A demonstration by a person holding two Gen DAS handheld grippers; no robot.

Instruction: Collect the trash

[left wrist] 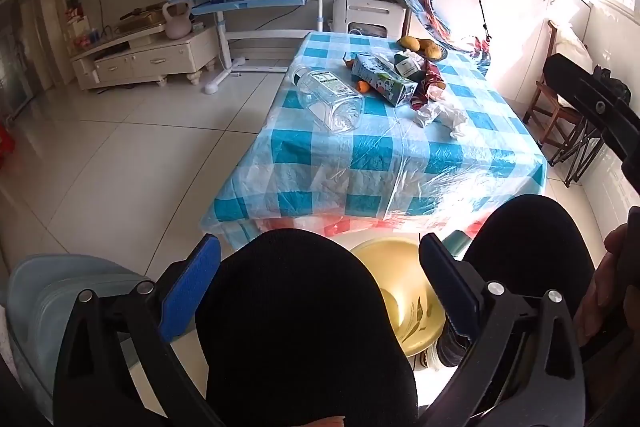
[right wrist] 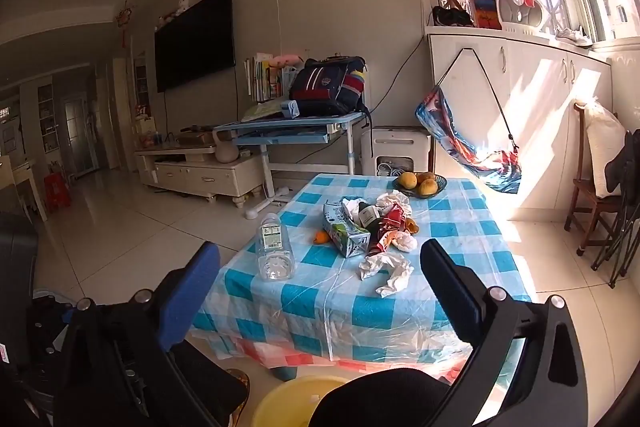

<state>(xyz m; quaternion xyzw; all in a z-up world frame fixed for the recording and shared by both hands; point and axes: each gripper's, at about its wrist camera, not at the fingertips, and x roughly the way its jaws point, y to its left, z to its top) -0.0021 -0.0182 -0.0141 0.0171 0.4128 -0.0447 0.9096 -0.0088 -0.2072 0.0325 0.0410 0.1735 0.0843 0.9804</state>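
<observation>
Both claws (left wrist: 320, 291) (right wrist: 320, 291) wide apart, empty.

1 clear plastic bottle (right wrist: 274, 251), 1 carton (right wrist: 345, 231), 1 fruit bowl (right wrist: 420, 184), 1 yellow basin (right wrist: 280, 405), 2 tongs (left wrist: 320, 289) (right wrist: 320, 287).

In the right wrist view the table (right wrist: 360, 303) fills centre frame. On it, the bottle (right wrist: 275, 247) lies left, the carton (right wrist: 346, 233) beside it, tissue (right wrist: 386, 269) lower right, the fruit bowl (right wrist: 420, 183) behind. A basin (right wrist: 288, 403) sits below.
</observation>
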